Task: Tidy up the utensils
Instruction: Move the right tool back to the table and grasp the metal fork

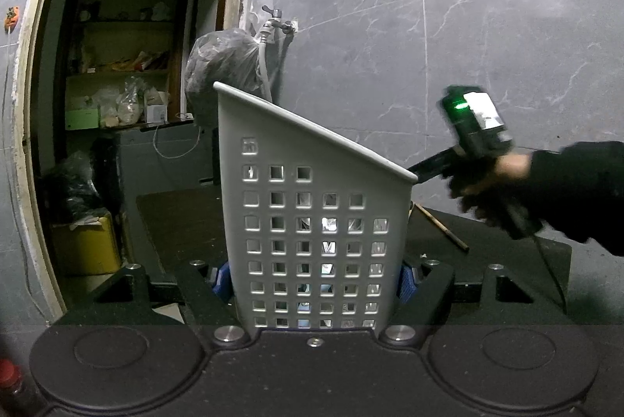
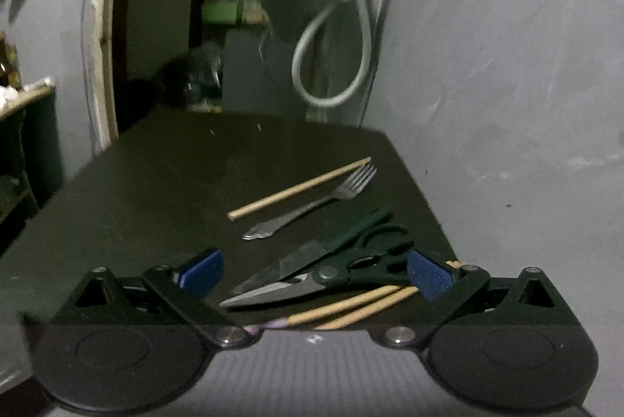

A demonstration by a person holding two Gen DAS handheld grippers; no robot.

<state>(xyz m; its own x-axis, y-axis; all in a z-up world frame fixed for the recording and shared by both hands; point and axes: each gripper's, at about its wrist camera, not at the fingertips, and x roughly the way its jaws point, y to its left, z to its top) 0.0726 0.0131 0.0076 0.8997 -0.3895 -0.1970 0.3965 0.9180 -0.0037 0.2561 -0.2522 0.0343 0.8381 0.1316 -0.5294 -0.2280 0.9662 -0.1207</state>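
Observation:
My left gripper [image 1: 314, 280] is shut on a grey perforated utensil holder [image 1: 312, 206], its blue pads pressing both sides; the holder stands upright over the dark table [image 1: 175, 222]. Something pale shows through the holder's holes. In the right wrist view my right gripper [image 2: 316, 274] is open just above black-handled scissors [image 2: 284, 280] and two wooden chopsticks [image 2: 351, 307], touching neither. Further off lie a metal fork [image 2: 312, 206] and a third chopstick [image 2: 300, 188]. A person's hand [image 1: 491, 179] holds the right gripper beside the holder, over a chopstick [image 1: 440, 228].
The grey marble wall [image 2: 507, 105] runs close along the table's right edge. A tap with a looped grey hose [image 2: 331, 66] and a plastic-wrapped bundle [image 1: 222, 66] hang behind the table. An open doorway with cluttered shelves [image 1: 117, 73] is at the left.

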